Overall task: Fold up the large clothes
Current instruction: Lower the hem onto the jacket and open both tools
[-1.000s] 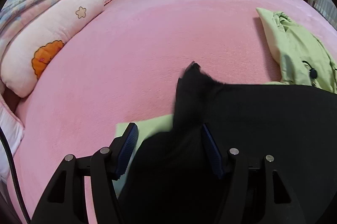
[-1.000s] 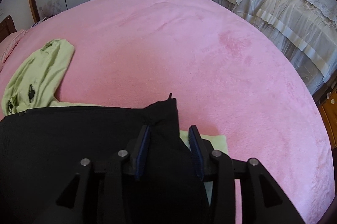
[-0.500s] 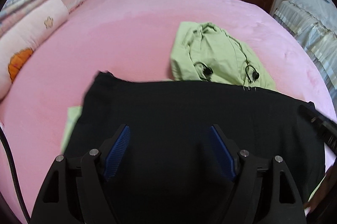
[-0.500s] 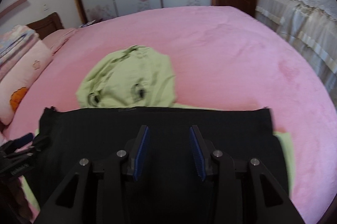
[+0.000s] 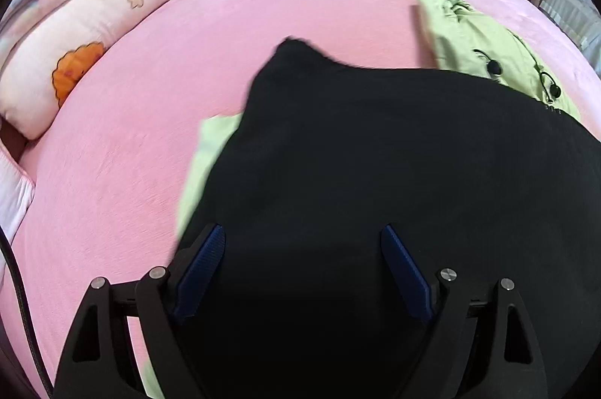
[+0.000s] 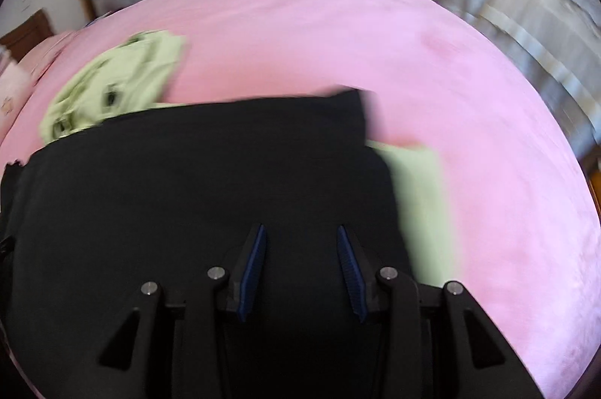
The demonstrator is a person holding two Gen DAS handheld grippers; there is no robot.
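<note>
Over on the left wrist cam first: the left gripper (image 5: 302,271) has just been opening its jaws, and they're spread wide now w/ the black garment (image 5: 375,192) lying under and between them, pads not pressing on it. A sec ago that same cloth was bunched up between the blue pads, so imo it let go of the corner it was carrying. The black piece now lies flat across the pink bed (image 5: 263,8), covering most of the light green garment (image 5: 484,38) (only its hood end and a strip at the left edge poke out). Pillow (image 5: 75,53) sits well off to the left, not involved.

Right wrist cam (pretty blurry tbh): the right gripper (image 6: 300,260) has its jaws part way apart, nothing pinched between the pads that I can see, black fabric just spread beneath them. Its far corner lies near the green strip on the right.

So prob one fold is laid down, and both tools are free to go for the next edge.
</note>
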